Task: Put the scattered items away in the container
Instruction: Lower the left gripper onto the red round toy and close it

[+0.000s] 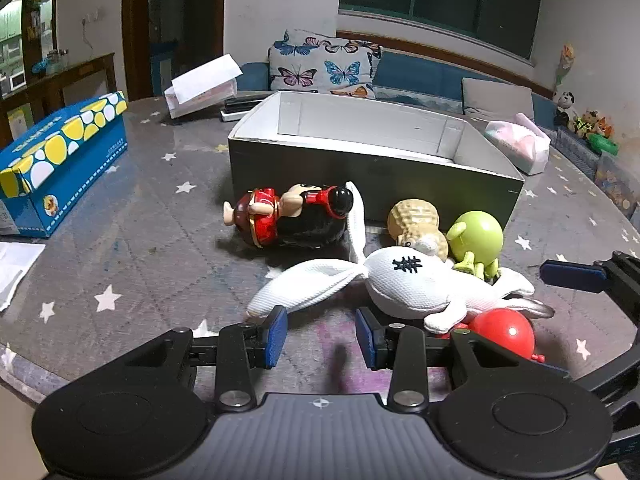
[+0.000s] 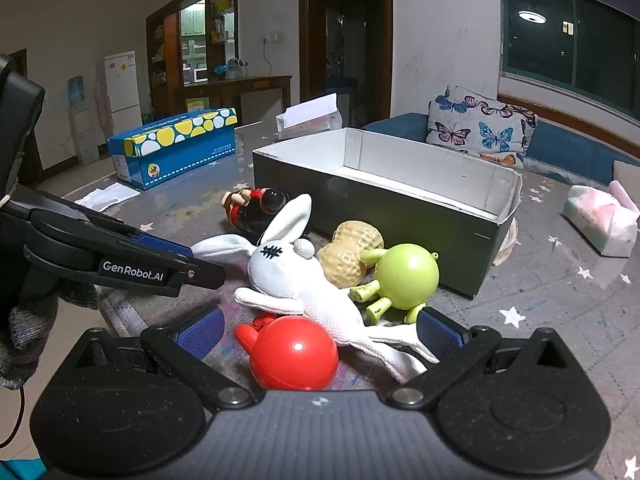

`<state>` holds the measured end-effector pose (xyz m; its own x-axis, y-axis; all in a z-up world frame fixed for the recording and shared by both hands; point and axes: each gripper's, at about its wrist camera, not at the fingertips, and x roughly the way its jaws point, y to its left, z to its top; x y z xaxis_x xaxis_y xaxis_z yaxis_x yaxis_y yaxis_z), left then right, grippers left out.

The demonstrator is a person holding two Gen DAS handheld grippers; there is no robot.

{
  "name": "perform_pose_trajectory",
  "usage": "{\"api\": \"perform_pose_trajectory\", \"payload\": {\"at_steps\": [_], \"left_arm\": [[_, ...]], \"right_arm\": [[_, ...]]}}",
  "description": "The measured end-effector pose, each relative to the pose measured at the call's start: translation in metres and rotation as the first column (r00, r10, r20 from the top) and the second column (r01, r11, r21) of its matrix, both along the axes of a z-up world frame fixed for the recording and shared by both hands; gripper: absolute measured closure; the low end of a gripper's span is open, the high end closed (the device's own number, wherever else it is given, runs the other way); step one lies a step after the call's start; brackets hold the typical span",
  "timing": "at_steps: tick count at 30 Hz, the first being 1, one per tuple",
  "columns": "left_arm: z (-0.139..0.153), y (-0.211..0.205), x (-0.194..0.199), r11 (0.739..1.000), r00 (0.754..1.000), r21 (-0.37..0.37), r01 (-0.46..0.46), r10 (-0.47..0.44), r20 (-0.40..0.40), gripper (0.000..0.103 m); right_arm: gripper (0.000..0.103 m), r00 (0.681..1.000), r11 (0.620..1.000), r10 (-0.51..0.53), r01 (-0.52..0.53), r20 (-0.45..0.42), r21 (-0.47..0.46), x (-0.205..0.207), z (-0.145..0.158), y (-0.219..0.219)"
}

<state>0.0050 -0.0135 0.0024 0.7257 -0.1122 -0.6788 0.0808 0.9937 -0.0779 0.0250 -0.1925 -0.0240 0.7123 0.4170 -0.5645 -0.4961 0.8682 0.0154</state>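
A dark open box [image 1: 372, 184] with a white inside [image 2: 404, 208] stands on the table. In front of it lie a white plush rabbit [image 1: 416, 284] [image 2: 296, 280], a red-and-black doll [image 1: 288, 216] [image 2: 256, 206], a peanut toy [image 1: 420, 224] [image 2: 352, 256], a green round toy [image 1: 476, 240] [image 2: 404, 276] and a red round toy [image 1: 504, 332] [image 2: 292, 352]. My left gripper [image 1: 320, 336] is open and empty, just in front of the rabbit's ear. My right gripper [image 2: 320, 332] is open wide, with the red toy and the rabbit's legs between its fingers.
A blue box with yellow and white spots [image 1: 56, 160] [image 2: 172, 148] stands at the left. Papers [image 1: 16, 268] lie near it. A tissue pack [image 1: 520, 144] [image 2: 600, 220] sits right of the box. A white flip box [image 1: 200, 84] stands behind. A sofa lies beyond the table.
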Motion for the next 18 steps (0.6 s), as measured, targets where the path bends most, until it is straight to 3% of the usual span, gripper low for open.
{"api": "perform_pose_trajectory", "payload": {"at_steps": [18], "left_arm": [[0.0047,-0.0019,0.0076,0.996,0.998,-0.070,0.052,-0.054,-0.022,0.063]], "right_arm": [[0.008,0.999,0.999,0.035,-0.035,-0.041,-0.012,0.0074,-0.0053,0.0067]]}}
